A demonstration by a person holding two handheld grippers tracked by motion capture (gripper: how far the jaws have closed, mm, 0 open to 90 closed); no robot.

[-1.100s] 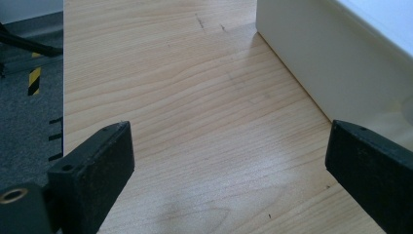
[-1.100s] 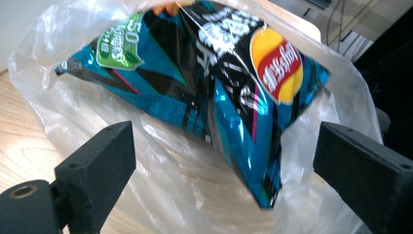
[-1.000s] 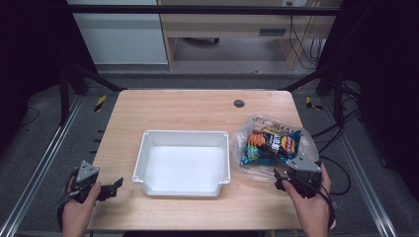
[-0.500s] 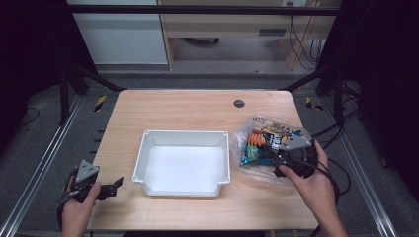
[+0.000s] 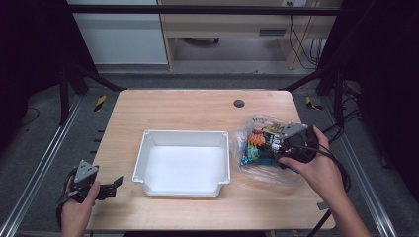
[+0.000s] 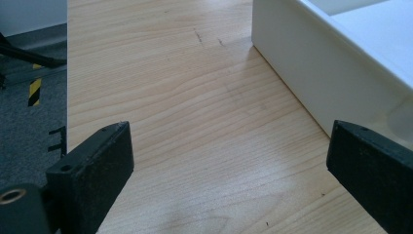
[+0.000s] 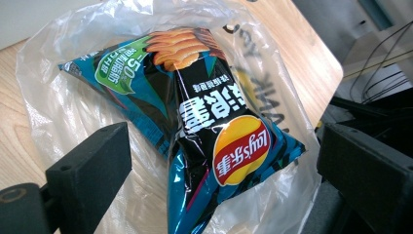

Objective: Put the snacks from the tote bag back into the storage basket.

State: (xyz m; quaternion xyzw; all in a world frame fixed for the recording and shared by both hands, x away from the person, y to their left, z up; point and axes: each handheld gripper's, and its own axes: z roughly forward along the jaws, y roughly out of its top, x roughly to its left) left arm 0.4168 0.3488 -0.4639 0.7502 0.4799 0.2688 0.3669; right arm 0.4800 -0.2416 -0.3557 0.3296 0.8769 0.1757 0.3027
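Your left gripper [image 5: 109,186] sits just left of the white rectangular plastic tray [image 5: 183,163], near the wooden table's [image 5: 188,106] front edge, jaws apart and empty. Right of the tray, your right gripper [image 5: 281,148] hangs over the blue-and-black crisp packet [image 7: 214,131] in its clear plastic bag [image 7: 63,97], jaws just opened wide, not gripping it.
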